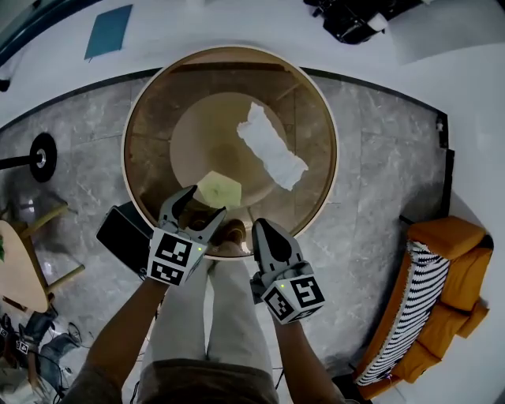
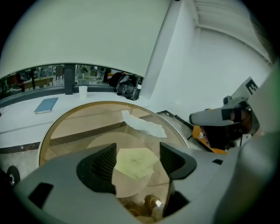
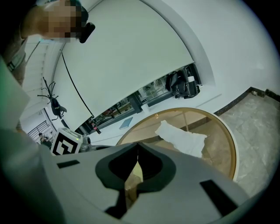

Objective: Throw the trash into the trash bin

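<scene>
A round glass table with a wooden rim [image 1: 331,126] is below me. On the glass lie a crumpled white tissue [image 1: 272,146] [image 2: 142,124] [image 3: 183,138] and a flat yellow-green paper [image 1: 218,189] [image 2: 136,162]. My left gripper [image 1: 203,202] [image 2: 136,153] hangs open over the table's near edge. In the left gripper view the paper shows between its jaws, and the pads do not press on it. My right gripper [image 1: 260,225] [image 3: 138,146] is beside it at the near rim, shut with nothing in it. Shoes show through the glass.
A dark box [image 1: 125,235] stands on the marble floor by the table's near left. An orange sofa with a striped cushion [image 1: 434,300] is at the right. A blue book [image 1: 108,31] and a black bag [image 1: 355,20] lie on the white ledge beyond.
</scene>
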### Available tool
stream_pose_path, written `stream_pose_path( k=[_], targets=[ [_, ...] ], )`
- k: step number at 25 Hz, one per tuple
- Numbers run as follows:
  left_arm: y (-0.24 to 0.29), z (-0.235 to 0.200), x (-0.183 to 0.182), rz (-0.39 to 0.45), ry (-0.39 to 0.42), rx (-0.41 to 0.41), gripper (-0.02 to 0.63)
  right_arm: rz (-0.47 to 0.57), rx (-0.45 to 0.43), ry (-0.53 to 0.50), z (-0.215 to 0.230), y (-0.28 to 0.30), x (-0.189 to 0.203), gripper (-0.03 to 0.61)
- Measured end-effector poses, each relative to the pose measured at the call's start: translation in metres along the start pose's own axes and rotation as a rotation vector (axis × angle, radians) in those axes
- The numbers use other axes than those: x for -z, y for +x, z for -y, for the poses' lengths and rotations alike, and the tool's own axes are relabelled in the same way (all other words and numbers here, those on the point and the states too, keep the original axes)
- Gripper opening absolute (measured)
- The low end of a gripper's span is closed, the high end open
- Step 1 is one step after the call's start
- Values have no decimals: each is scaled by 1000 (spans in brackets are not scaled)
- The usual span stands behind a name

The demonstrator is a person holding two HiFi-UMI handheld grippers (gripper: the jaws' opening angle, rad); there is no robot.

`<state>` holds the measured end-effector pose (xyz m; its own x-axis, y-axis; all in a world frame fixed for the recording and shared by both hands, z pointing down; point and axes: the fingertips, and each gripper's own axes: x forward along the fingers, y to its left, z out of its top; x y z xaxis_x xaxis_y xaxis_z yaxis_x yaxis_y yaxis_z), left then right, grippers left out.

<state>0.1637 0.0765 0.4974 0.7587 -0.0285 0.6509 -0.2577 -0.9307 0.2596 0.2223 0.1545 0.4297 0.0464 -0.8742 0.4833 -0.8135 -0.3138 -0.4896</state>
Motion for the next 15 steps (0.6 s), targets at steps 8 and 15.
stream_pose_path(
  k=[8,15],
  targets=[
    [42,-13,28,-111,26,-26,307,-12,10,25,9,-1,6,18],
    [63,-19,49,-188,27,-57,307,-19,13,18,14,-6,7,18]
  ],
)
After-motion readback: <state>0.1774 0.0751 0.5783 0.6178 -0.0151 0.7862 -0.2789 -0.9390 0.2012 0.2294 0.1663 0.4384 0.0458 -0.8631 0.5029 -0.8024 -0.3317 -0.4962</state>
